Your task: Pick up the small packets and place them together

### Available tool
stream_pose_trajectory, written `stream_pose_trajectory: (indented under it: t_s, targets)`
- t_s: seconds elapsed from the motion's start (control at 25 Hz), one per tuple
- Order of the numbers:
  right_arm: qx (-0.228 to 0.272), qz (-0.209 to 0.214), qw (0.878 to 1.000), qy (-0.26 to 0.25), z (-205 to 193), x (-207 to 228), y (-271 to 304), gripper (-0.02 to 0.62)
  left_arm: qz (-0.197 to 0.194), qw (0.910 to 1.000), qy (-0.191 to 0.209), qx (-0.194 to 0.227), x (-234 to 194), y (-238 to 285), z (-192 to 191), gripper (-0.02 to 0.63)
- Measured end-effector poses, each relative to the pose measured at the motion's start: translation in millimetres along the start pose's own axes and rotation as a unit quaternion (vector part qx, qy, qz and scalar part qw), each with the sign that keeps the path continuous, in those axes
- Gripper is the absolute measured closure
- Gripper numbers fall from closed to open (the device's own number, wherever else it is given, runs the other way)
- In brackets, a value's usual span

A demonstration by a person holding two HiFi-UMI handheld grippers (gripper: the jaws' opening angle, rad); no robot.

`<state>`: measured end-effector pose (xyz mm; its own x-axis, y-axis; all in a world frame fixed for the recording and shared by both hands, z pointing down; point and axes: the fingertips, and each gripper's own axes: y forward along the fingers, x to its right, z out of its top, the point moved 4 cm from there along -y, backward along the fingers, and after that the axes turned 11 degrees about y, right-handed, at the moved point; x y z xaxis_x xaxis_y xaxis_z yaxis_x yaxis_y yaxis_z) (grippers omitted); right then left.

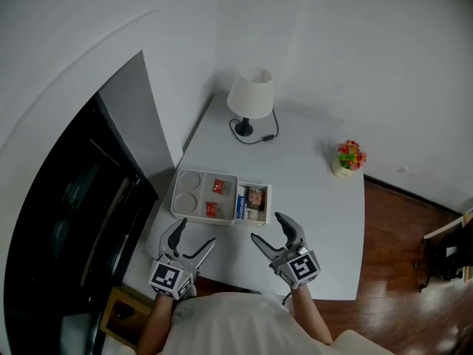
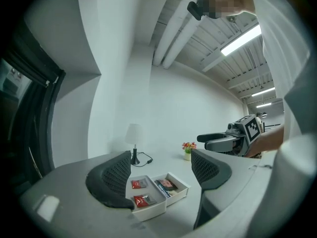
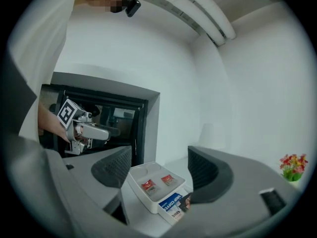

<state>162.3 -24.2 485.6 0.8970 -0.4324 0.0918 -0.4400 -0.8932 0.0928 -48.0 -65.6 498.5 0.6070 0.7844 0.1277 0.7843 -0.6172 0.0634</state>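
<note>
A white tray lies on the white table with two small red packets in its right half. Beside it a small open box holds a blue packet and a brown one. My left gripper hovers over the table's near edge, just in front of the tray, open and holding nothing. My right gripper hangs in front of the box, open too. In the left gripper view the red packets show between the fingers, further off. The right gripper view shows them the same way.
At the back of the table stands a white lamp with its cord, and a small flower pot sits at the right. A dark glass-fronted unit flanks the table on the left. A wooden stool is below left.
</note>
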Motion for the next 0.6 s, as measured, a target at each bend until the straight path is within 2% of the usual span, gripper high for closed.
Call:
stream_pose_trajectory:
  t_s: [0.36,0.6]
  targets:
    - [-0.001,0.013,1.000,0.009,-1.5,-2.9,0.4,0.225,0.006,1.0000,0.007,-0.003,7.0,-8.1,3.4,0.241]
    - [-0.009,0.032,0.999,0.002,-6.3,-4.0,-9.5,0.225,0.011,0.9999,-0.005,-0.006,18.4,-8.6,-0.3,0.241]
